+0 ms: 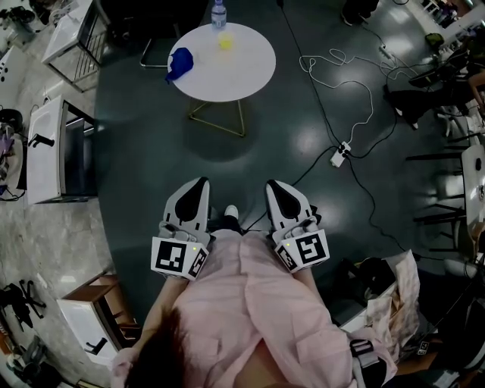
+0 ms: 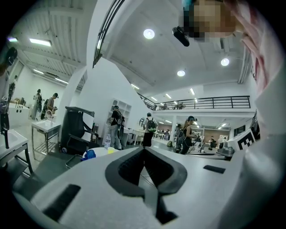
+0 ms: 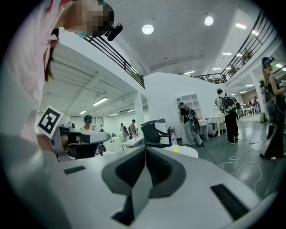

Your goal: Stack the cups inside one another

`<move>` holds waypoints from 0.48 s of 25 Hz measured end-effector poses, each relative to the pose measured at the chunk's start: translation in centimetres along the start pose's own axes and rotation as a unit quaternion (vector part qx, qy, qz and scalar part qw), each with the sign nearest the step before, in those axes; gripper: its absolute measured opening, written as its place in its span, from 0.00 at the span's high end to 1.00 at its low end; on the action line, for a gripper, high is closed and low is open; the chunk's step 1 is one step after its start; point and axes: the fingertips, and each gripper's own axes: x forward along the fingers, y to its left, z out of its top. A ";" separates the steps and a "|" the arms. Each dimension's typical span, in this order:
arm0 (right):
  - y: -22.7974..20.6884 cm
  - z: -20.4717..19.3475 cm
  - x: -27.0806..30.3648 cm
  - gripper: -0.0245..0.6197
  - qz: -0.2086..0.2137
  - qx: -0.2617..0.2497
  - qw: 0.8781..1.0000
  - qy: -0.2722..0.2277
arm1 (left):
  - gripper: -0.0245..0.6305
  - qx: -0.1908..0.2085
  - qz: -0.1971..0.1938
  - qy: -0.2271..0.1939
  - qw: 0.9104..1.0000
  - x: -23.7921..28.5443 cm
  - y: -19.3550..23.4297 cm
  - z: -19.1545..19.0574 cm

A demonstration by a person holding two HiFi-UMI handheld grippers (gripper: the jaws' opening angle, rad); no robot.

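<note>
- Cups for stacking sat far ahead on the round white worktop (image 1: 242, 76). A small yellow cup (image 1: 225, 42) stood upright near its far edge, just in front of a water bottle (image 1: 219, 14).
- A blue item (image 1: 180, 63) lay at the worktop's left edge, apart from the yellow cup. It was probably the second cup, but its shape was too unclear to tell.
- The left gripper (image 1: 198, 184) and right gripper (image 1: 276, 186) were held side by side close to the person's body. Both pointed level toward the worktop and were well apart from it, with open floor between.
- The left fingers (image 2: 129, 167) were pressed together at the tips with nothing between them. The right fingers (image 3: 129, 167) were likewise closed and empty.
- Judging by position, the blue item lay ahead and slightly left, nearer the left gripper, and the yellow cup roughly on the midline. Both grippers would need to travel forward and spread their fingers before any grasp.
</note>
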 end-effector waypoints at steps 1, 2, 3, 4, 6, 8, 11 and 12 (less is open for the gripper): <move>0.0 0.0 0.0 0.91 0.001 -0.001 1.000 0.000 | 0.93 0.000 0.000 -0.001 1.000 0.0 -0.1 0.0; 0.0 0.0 0.0 0.91 0.003 -0.002 1.000 0.000 | 0.93 -0.001 0.000 -0.002 1.000 0.1 -0.1 0.0; 0.0 0.0 0.0 0.91 0.004 -0.003 1.000 -0.001 | 0.93 -0.002 0.001 -0.002 1.000 0.1 -0.1 0.0; -0.1 0.0 0.0 0.91 0.004 -0.003 1.000 -0.001 | 0.93 -0.003 0.001 -0.002 1.000 0.2 -0.1 0.0; -0.3 0.0 -0.1 0.91 0.003 -0.002 1.000 -0.001 | 0.93 -0.003 0.001 -0.001 1.000 0.3 -0.2 0.0; -0.5 -0.1 -0.1 0.91 0.002 -0.001 1.000 -0.001 | 0.93 -0.003 0.002 -0.003 1.000 0.4 -0.2 0.0; -0.5 -0.2 0.0 0.91 0.000 0.001 1.000 -0.001 | 0.93 -0.007 0.004 -0.003 1.000 0.4 0.1 -0.2; -0.6 -0.3 0.0 0.91 -0.001 0.002 1.000 -0.001 | 0.93 -0.009 0.005 -0.003 1.000 0.4 0.2 -0.3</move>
